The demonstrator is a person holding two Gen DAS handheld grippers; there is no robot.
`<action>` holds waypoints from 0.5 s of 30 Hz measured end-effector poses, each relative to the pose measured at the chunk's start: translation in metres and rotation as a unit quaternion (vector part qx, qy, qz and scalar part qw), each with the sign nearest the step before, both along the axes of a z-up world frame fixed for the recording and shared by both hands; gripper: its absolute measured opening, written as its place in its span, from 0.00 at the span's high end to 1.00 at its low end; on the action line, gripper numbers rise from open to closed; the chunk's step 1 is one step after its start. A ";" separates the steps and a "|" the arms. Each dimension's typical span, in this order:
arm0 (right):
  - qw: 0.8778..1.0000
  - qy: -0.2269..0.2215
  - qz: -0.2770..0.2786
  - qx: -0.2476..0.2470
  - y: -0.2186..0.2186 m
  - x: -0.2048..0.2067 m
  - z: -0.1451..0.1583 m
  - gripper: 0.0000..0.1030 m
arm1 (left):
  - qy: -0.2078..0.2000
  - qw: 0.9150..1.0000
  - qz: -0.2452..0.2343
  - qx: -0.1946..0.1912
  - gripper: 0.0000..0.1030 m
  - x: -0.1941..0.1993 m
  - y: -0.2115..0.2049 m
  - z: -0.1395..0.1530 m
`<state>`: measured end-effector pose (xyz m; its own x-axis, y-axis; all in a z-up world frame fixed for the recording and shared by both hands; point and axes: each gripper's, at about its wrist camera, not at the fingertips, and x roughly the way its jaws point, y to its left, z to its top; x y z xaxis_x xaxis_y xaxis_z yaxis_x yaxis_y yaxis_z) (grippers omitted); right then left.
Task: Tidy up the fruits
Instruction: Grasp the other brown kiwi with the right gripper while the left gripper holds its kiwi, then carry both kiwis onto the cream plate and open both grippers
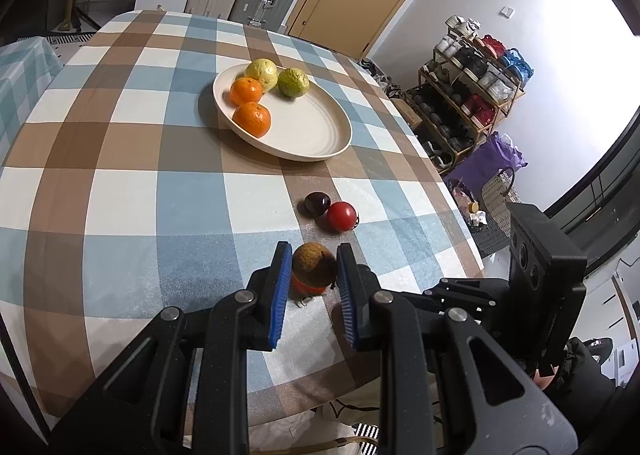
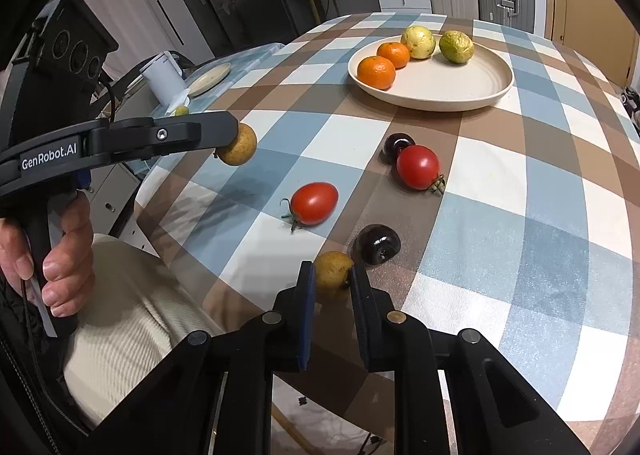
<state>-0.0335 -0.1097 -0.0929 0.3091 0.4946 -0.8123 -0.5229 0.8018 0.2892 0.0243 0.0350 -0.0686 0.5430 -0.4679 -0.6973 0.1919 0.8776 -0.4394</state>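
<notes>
My left gripper (image 1: 314,250) is shut on a small brown round fruit (image 1: 313,269), held above the checked tablecloth; the right wrist view shows that same gripper (image 2: 232,135) and fruit (image 2: 239,145) at the left. My right gripper (image 2: 333,269) is shut on a second brownish-yellow fruit (image 2: 332,275) near the table's front edge. A cream plate (image 2: 460,95) farther back holds two oranges (image 2: 376,72), a yellow fruit (image 2: 418,42) and a green fruit (image 2: 456,47). Loose on the cloth lie two red tomatoes (image 2: 314,203) (image 2: 418,167) and two dark plums (image 2: 378,243) (image 2: 396,145).
A person's hand (image 2: 60,255) grips the left tool's handle, with a cream-clad lap below. A side table at the left carries a white kettle (image 2: 162,77), a small plate (image 2: 210,78) and a small green fruit (image 2: 181,110). A shoe rack (image 1: 468,95) stands right of the table.
</notes>
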 end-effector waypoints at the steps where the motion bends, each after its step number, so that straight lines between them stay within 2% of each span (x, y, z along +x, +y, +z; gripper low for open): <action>1: 1.000 0.000 0.000 0.000 0.001 0.000 0.000 0.82 | 0.000 1.000 0.000 -0.001 0.80 0.000 0.000 0.000; 15: 1.000 0.008 -0.002 0.000 0.010 0.007 -0.005 0.78 | -0.003 1.000 -0.002 -0.005 0.80 0.000 -0.002 0.000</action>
<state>-0.0265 -0.0997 -0.0984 0.2982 0.4930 -0.8173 -0.5149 0.8041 0.2972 0.0245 0.0333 -0.0690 0.5453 -0.4765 -0.6896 0.1979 0.8726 -0.4465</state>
